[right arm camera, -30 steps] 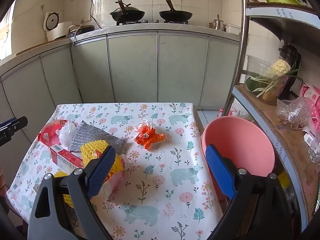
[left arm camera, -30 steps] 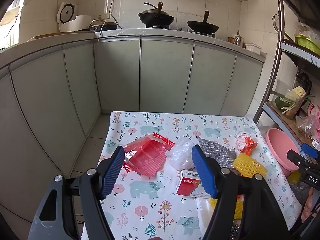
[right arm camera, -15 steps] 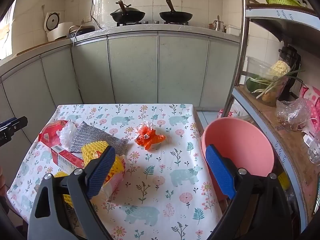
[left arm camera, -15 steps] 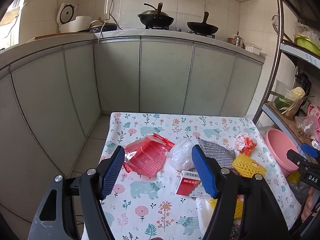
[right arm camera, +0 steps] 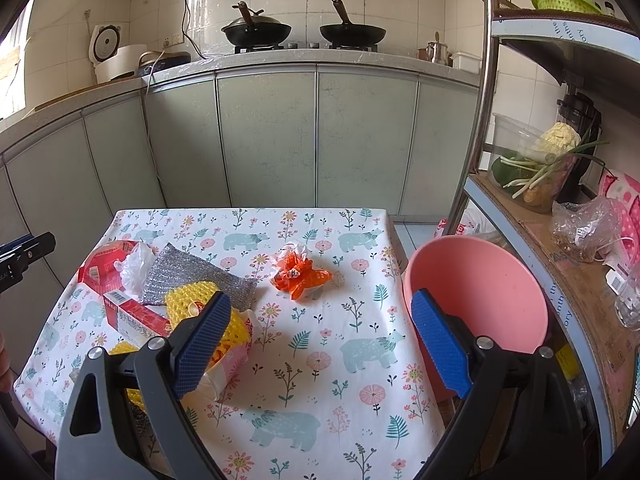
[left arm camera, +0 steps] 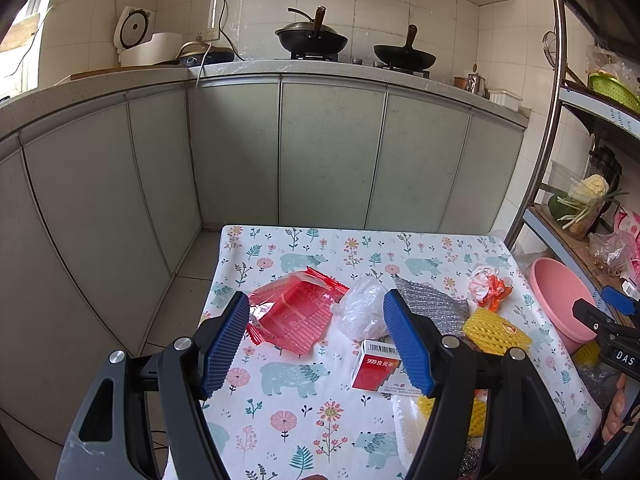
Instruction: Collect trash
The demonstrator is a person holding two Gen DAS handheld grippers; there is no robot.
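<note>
Hovering above the near edge of the desk [left arm camera: 304, 408], the left gripper [left arm camera: 316, 338] has its jaws spread wide with nothing between them. Framed in the gap between the blue pads lies a red plastic wrapper [left arm camera: 294, 314], nearer the left pad, flat on the flowered cloth. Just beside it toward the right pad sits a crumpled clear plastic bag [left arm camera: 362, 312], partly hidden behind that pad. Below the bag, close against the right pad, lies a small red and white carton [left arm camera: 376, 368]. Beyond the right pad a grey scouring cloth [left arm camera: 432, 302] lies flat, with a yellow foam net [left arm camera: 494, 330] touching its near side and an orange wrapper [left arm camera: 490, 288] further out to the right. The pink basin [left arm camera: 560, 300] stands off the desk edge, well to the right of the jaws.

The right gripper [right arm camera: 320, 334] also hangs over the desk with its jaws wide apart and empty. Between its pads is bare patterned cloth; the orange wrapper [right arm camera: 298, 274] lies ahead of the gap, nearer the left pad. The left pad overlaps the yellow foam net [right arm camera: 192, 300], and whether it touches it I cannot tell. Further left of that pad are the carton [right arm camera: 134, 318], the scouring cloth [right arm camera: 192, 276], the clear bag [right arm camera: 134, 266] and the red wrapper [right arm camera: 104, 264]. The pink basin [right arm camera: 476, 276] sits just behind the right pad, beside the desk edge and under a shelf rack [right arm camera: 532, 216].
</note>
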